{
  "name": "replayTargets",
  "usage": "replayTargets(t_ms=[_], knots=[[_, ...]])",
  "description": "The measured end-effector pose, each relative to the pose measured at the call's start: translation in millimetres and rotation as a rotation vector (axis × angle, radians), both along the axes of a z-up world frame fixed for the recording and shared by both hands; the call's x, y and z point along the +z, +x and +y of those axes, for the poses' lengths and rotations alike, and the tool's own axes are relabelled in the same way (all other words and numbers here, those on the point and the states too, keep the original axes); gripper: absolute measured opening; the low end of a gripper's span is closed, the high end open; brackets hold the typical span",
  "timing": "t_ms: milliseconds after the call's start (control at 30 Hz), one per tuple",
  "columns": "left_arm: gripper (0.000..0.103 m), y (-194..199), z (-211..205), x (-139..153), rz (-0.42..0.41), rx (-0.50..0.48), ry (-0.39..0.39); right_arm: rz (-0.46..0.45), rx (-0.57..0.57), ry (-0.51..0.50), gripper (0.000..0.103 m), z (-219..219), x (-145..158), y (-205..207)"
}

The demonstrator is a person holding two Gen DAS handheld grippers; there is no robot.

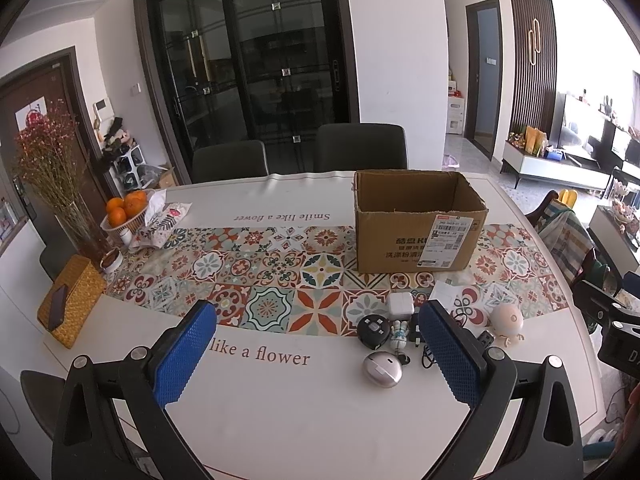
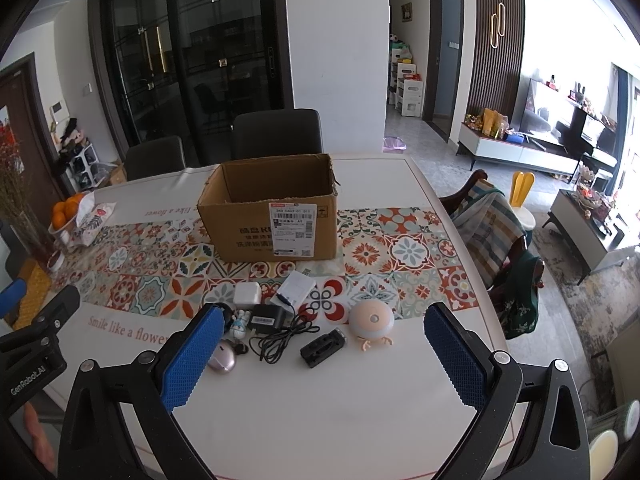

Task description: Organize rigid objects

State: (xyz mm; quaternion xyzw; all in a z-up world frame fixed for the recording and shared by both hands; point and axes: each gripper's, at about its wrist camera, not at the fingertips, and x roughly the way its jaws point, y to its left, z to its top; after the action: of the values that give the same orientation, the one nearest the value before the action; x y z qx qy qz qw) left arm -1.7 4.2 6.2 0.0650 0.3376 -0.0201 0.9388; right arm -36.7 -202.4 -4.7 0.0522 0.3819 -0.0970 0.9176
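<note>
Both grippers hovered over the near edge of the table (image 2: 320, 420), each spread wide with nothing between the blue pads. Left gripper (image 1: 320, 344) sat above bare cloth and the printed lettering; right gripper (image 2: 324, 344) sat over the cluster of small items.

Just beyond the right gripper: black cradle (image 2: 322, 347), peach round toy (image 2: 371, 320) with small feet to its right, black adapter (image 2: 267, 317) with coiled cord to its left. Silver oval case (image 1: 382, 368) lay nearest the near edge, beside the left finger in the right view. Behind these, small robot figure (image 2: 241, 325), round black device (image 1: 374, 330), white charger cube (image 2: 247, 295), and white flat box (image 2: 295, 288).

Farther back, mid-table on the patterned runner, open cardboard box (image 2: 272, 216) stood upright, well apart from the cluster. Oranges (image 1: 126, 204) in a basket and woven tissue box (image 1: 72, 300) sat toward the left edge.
</note>
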Motion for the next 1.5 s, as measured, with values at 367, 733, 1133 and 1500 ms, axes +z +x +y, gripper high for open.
replayTargets(t_ms=[367, 733, 1133, 1500], knots=[[0.103, 0.0, 0.6, -0.5, 0.001, 0.000, -0.002, 0.000, 0.001, 0.001, 0.101, 0.0, 0.1, 0.1], [0.103, -0.5, 1.8, -0.1, 0.003, 0.000, -0.005, 0.000, 0.004, 0.002, 0.101, 1.8, 0.0, 0.9], [0.103, -0.6, 2.0, 0.0, 0.003, -0.001, -0.006, -0.002, 0.006, 0.004, 0.101, 5.2, 0.9, 1.1], [0.103, -1.5, 3.0, 0.0, 0.006, -0.001, -0.006, 0.000, 0.005, 0.004, 0.101, 0.3, -0.4, 2.2]])
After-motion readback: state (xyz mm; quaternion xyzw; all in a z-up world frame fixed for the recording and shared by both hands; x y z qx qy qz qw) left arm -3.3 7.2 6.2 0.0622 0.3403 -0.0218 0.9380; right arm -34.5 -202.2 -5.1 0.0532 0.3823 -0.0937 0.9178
